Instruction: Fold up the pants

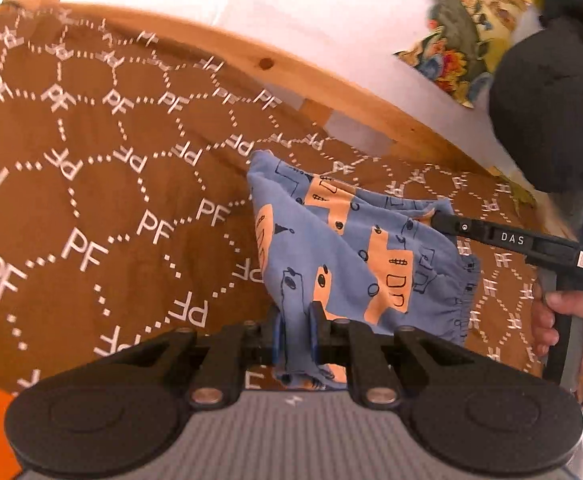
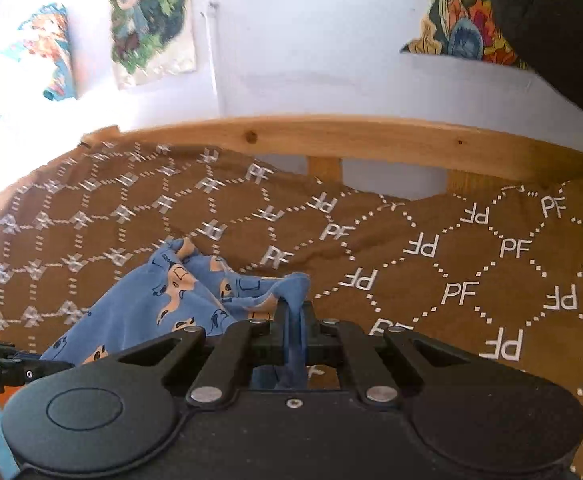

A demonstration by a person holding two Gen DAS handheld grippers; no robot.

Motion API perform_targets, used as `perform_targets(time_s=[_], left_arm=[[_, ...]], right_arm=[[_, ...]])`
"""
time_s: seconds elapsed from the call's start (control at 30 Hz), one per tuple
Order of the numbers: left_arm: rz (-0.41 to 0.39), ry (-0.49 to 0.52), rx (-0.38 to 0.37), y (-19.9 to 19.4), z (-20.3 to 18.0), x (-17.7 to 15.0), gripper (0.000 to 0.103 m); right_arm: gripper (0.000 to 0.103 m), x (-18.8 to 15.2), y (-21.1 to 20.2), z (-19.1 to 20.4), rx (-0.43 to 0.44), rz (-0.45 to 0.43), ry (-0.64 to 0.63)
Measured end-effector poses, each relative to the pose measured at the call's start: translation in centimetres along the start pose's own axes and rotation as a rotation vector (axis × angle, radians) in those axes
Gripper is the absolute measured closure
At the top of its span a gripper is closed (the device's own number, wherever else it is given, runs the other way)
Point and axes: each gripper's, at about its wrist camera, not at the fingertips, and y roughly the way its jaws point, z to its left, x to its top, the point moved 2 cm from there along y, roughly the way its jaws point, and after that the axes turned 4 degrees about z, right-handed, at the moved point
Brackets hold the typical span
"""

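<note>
Two grippers, left gripper (image 1: 294,330) and right gripper (image 2: 294,326), each clamp your blue pants (image 1: 343,248), stretched between them above the bed (image 1: 91,200).

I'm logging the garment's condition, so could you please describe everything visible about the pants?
The pants are small, of soft blue fabric printed with orange shapes and dark line drawings, with a gathered elastic edge. They are bunched and lifted, not flat, above the brown patterned bedspread. The left gripper and right gripper each have their jaws shut on a pinch of cloth.

Black gripper (image 1: 294,320) linkages, silver pivot screws, ribbed grey body, bare-skinned hand (image 1: 563,328).
</note>
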Motion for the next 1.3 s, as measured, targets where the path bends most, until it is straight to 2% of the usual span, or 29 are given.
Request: perform_targets(time_s=[0.23, 0.6, 0.77, 0.87, 1.0, 1.07, 1.17, 1.23, 1.3], left_arm=[[0.068, -0.003, 0.063, 3.5, 2.2, -1.7, 0.088], [0.091, -0.004, 0.104, 3.6, 3.3, -2.3, 0.088], [0.096, 0.007, 0.111, 3.6, 3.1, -2.3, 0.088], [0.101, 0.002, 0.113, 3.7, 3.1, -2.3, 0.088], [0.104, -0.006, 0.118, 3.6, 3.1, -2.2, 0.082], [0.103, -0.006, 0.12, 3.6, 3.0, -2.3, 0.081], [0.105, -0.005, 0.124, 3.5, 3.0, -2.3, 0.08], [0.109, -0.002, 0.13, 3.6, 3.0, -2.4, 0.077], [0.111, 0.0, 0.136, 3.6, 3.0, -2.4, 0.074]], right_arm=[[0.099, -2.2, 4.4, -1.0, -0.037, 0.077, -0.004], [0.098, -2.7, 4.9, -1.5, -0.044, 0.073, 0.007], [0.093, -2.9, 5.0, -1.5, -0.065, 0.072, 0.001], [0.086, -3.2, 4.6, -1.5, -0.092, 0.064, -0.012], [0.064, -3.7, 2.9, -1.4, -0.125, 0.017, -0.031], [0.059, -4.1, 1.8, -1.1, -0.131, -0.012, -0.039], [0.05, -4.8, 0.1, -0.5, -0.109, -0.04, -0.02], [0.032, -5.5, -0.7, -0.1, -0.069, -0.028, 0.004], [0.025, -6.2, -0.6, 0.5, -0.06, -0.002, -0.014]])
